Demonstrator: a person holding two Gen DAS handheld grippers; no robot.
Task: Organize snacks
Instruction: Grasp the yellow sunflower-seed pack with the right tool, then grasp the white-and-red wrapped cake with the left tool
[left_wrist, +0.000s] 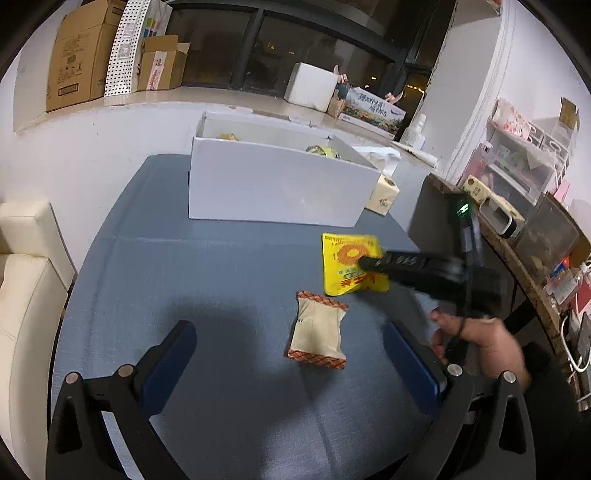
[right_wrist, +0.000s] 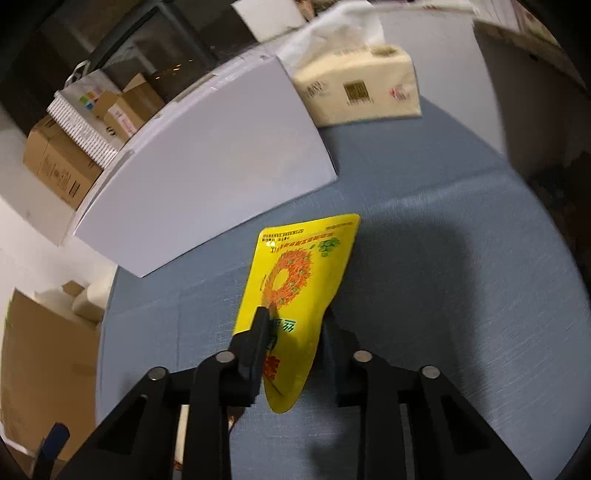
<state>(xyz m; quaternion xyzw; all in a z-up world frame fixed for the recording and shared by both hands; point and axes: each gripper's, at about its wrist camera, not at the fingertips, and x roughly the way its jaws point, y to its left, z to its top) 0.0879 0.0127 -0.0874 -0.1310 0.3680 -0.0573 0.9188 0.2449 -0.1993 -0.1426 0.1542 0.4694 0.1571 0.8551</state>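
Note:
A yellow snack packet with an orange ring print is clamped between the fingers of my right gripper, tilted on edge just above the blue tablecloth. In the left wrist view the same yellow packet shows with the right gripper reaching in from the right, held by a hand. A beige snack pack with orange checked ends lies flat on the cloth. My left gripper hovers open around it, fingers wide on either side and not touching. Behind stands a white box holding a few snacks.
A tissue pack sits right of the white box on the blue-covered table. Cardboard boxes line the sill behind. A cream chair stands at the left, a cluttered shelf at the right.

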